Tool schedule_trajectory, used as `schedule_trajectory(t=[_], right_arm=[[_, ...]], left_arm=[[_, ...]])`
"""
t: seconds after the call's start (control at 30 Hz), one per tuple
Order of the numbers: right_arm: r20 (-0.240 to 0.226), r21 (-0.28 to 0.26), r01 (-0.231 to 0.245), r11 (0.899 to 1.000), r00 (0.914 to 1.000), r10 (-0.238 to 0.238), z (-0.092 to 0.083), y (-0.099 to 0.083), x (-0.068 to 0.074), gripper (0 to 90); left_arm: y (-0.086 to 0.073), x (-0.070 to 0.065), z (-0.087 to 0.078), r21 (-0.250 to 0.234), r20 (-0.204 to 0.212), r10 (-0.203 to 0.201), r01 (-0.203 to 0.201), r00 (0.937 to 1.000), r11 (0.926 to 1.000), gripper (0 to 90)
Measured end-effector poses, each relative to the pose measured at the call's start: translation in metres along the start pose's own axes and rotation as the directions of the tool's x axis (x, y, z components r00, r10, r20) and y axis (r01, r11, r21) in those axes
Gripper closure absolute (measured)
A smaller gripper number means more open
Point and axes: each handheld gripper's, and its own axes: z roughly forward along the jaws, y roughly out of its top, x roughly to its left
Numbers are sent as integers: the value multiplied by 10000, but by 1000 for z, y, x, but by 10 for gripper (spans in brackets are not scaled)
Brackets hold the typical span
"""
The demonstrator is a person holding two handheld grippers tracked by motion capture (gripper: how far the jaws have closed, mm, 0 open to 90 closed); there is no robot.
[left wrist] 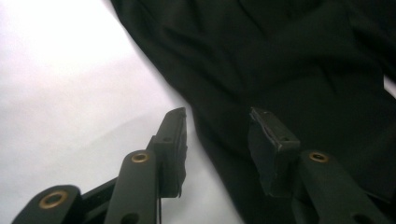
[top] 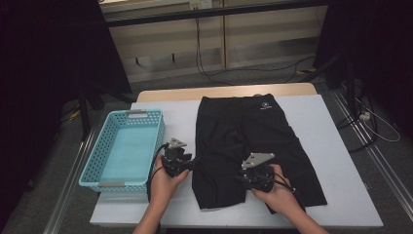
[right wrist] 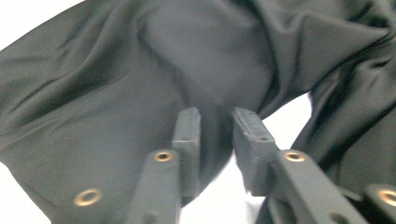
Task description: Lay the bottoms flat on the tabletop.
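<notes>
High view showed the black shorts (top: 253, 146) spread flat on the white table (top: 341, 195), waistband at 12 o'clock and leg hems at 6, so the long axis ran away from the person. Such flat placement probably suited folding. At the shorts' 9 o'clock edge the left gripper (left wrist: 217, 128) stood open astride the hem. The right gripper (right wrist: 215, 122), near the crotch at 6 o'clock, stood narrowly parted, fabric between unpinched. A blue basket (top: 100, 183) waited at 9 o'clock.
</notes>
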Motion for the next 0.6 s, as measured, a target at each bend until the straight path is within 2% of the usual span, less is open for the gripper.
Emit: schedule_trajectory(t=[0.03, 0.1, 0.13, 0.2, 0.27, 0.33, 0.43, 0.5, 0.57, 0.6], right_arm=[[-93, -4, -11, 10000, 10000, 11, 0, 0, 0, 807], [-422, 28, 83, 10000, 9991, -82, -1, 1, 1, 895], [-505, -7, 149, 9999, 9986, -149, -2, 1, 3, 900], [-983, -119, 53, 9999, 9951, -64, -4, 1, 6, 900], [-1431, -165, 177, 9997, 9895, -199, -5, 1, 13, 900], [-1513, -226, 389, 9990, 9876, -419, -5, 1, 21, 898], [-1690, -331, 482, 9983, 9842, -532, -5, 4, 27, 871], [-1580, -378, 523, 9979, 9858, -576, -5, 5, 28, 779], [-1481, -458, 477, 9978, 9875, -541, -6, 5, 26, 743], [-1366, -543, 383, 9978, 9896, -454, -8, 5, 24, 698]], left_arm=[[-1, 0, 1, 33, -27, 125, -125, 9999, 9999, 560], [-2, -1, 2, 120, 38, 81, -81, 10000, 9999, 561], [-3, 0, 2, 155, 2, 188, -188, 9998, 9997, 562], [-3, 0, 1, 247, 93, 239, -241, 9997, 9994, 584], [-4, -1, 3, 367, 93, 298, -301, 9995, 9989, 594], [-4, -2, 3, 375, 95, 276, -280, 9996, 9989, 618], [-4, -2, 2, 526, 140, 293, -300, 9995, 9982, 679], [-3, -3, 1, 620, 187, 269, -281, 9995, 9977, 712], [-4, -4, 1, 682, 346, 71, -95, 9994, 9976, 776], [-4, -4, 1, 708, 417, 24, -54, 9991, 9975, 801]])
